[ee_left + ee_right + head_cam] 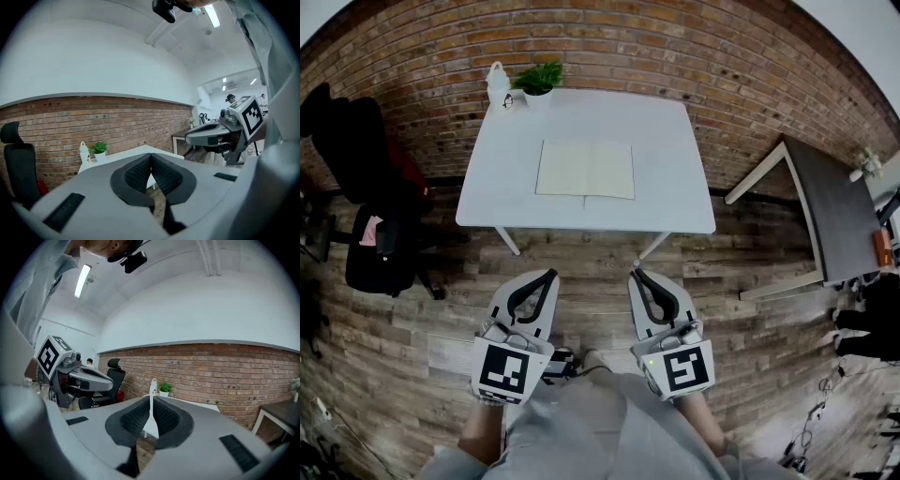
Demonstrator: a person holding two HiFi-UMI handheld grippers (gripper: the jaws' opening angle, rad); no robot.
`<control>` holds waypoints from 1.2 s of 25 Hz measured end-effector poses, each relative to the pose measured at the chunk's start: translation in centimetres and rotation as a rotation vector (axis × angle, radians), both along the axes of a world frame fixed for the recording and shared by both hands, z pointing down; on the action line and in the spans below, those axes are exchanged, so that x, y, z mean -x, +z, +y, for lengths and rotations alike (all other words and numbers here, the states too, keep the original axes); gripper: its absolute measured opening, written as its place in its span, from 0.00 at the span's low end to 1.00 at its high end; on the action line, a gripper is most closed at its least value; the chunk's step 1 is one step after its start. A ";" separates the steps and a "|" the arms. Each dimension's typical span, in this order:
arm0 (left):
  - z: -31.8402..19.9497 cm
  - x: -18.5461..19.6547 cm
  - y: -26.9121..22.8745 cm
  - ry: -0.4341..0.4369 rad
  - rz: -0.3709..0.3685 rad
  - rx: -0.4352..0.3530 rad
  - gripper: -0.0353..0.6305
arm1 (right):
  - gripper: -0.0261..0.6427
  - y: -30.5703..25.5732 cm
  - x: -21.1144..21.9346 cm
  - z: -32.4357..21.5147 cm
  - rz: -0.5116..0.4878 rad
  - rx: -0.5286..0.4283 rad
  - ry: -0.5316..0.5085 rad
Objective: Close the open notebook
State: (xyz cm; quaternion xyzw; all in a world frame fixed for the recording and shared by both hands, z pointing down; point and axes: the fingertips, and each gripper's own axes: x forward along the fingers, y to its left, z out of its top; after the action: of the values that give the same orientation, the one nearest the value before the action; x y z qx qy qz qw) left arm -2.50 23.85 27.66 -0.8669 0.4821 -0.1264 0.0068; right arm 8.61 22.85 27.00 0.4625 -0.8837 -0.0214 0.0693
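An open notebook (585,170) with blank cream pages lies flat in the middle of the white table (497,187). Both grippers hang over the wooden floor in front of the table, well short of the notebook. My left gripper (550,275) is shut with nothing between its pads. My right gripper (636,274) is likewise shut and empty. In the left gripper view the black pads meet at the tips (151,155), with the table's edge (136,151) beyond. The right gripper (151,398) points level at the table. The notebook is hidden in both gripper views.
A small potted plant (538,82) and a white bottle (498,84) stand at the table's far left corner by the brick wall. A black office chair (366,187) is to the left. A dark side table (839,211) stands to the right.
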 end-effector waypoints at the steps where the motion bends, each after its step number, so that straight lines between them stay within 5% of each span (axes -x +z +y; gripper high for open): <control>1: 0.0 -0.1 -0.2 0.001 0.005 -0.004 0.08 | 0.12 -0.1 -0.1 0.0 0.000 0.000 0.001; 30: 1.5 3.1 -0.5 0.061 0.037 -0.033 0.08 | 0.12 0.6 3.1 2.3 0.025 0.020 0.054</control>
State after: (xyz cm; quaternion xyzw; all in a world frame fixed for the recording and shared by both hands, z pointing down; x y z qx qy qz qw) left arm -5.63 25.33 27.14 -0.8833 0.4573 -0.1022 0.0160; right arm 5.49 25.19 27.55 0.4850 -0.8701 -0.0164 0.0856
